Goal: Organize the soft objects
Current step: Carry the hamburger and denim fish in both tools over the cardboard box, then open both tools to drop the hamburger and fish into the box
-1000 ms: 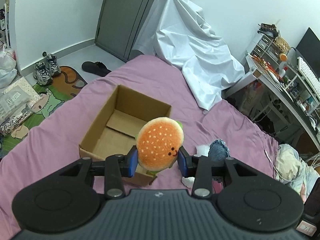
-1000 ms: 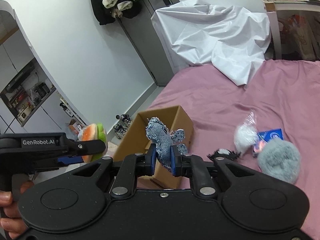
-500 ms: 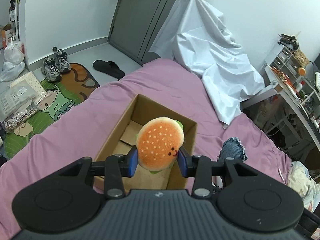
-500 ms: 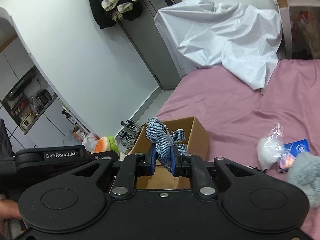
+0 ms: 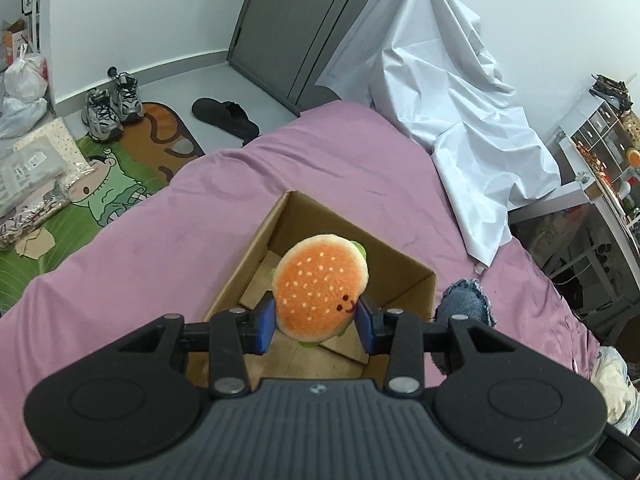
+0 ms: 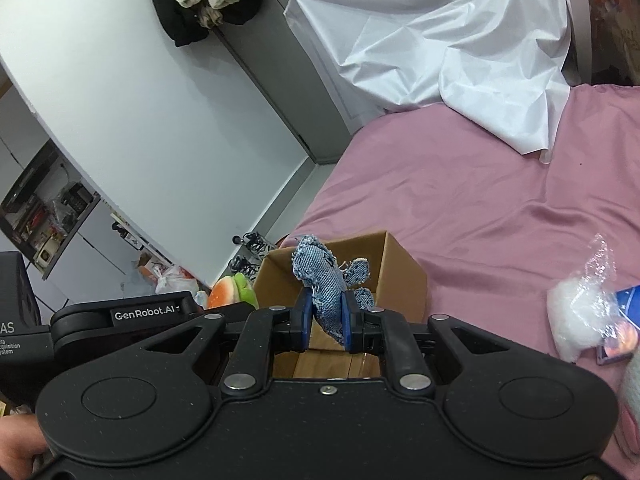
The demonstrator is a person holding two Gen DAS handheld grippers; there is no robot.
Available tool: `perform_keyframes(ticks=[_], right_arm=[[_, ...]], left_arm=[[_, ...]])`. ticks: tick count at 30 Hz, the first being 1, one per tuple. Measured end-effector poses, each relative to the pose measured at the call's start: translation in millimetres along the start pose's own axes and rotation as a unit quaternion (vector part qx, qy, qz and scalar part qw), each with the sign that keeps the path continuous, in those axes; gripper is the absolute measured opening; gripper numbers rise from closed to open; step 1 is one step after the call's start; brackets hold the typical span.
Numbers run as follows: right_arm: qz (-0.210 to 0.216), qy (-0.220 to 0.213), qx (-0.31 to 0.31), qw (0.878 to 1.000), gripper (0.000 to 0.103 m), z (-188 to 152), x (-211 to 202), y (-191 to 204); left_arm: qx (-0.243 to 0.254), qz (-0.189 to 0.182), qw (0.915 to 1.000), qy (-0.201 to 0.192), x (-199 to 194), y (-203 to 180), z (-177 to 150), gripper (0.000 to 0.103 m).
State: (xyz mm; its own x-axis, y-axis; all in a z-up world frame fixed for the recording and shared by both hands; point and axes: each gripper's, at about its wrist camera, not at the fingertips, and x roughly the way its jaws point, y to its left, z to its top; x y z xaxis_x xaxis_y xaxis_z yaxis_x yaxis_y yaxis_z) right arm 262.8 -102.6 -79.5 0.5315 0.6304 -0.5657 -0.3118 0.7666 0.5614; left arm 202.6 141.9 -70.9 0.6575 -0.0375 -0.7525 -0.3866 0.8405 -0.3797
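Landmark: open cardboard box (image 5: 256, 256) on the pink bedspread (image 5: 120, 272), its floor bare in both views.
Left gripper (image 5: 316, 322): clamped on the burger plush (image 5: 320, 284), blue pads pressing each side of the bun; held above the box's open top, over its near half.
Right gripper (image 6: 325, 322): closed tight on the denim plush toy (image 6: 324, 280), which stands upright between the pads; held above the box's near edge.
Burger plush from the right wrist: its orange and green edge shows just left of the box (image 6: 400, 264).
Bag of white stuffing (image 6: 580, 312): on the bedspread, well right of the box.
White sheet (image 5: 452, 92): draped beyond the box, at the bed's far end.
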Motion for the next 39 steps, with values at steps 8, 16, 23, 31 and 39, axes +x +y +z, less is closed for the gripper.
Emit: perform_keyframes(ticks=[8,16,23,31,39], right_arm=[[0.010,0.006,0.018,1.000,0.015,14,14,1],[0.023,0.014,0.040,0.999,0.023,24,30,3],[0.019,0.014,0.047,0.999,0.046,22,12,0],[0.000,-0.002,0.040,0.999,0.065,19,-30,-4],[-0.025,-0.012,0.019,0.999,0.097,14,-68,-9]], left_arm=[[-0.007,-0.002,1.0000,-0.004,10,-8,18,0.042],[-0.016,0.004,0.9995,-0.026,-4,-7,28,0.064],[-0.014,0.022,0.9992,-0.031,-21,-10,23,0.068],[-0.038,0.026,0.9976,-0.051,-44,-22,12,0.075],[-0.023,0.033,0.9950,-0.092,-72,-39,-8,0.091]])
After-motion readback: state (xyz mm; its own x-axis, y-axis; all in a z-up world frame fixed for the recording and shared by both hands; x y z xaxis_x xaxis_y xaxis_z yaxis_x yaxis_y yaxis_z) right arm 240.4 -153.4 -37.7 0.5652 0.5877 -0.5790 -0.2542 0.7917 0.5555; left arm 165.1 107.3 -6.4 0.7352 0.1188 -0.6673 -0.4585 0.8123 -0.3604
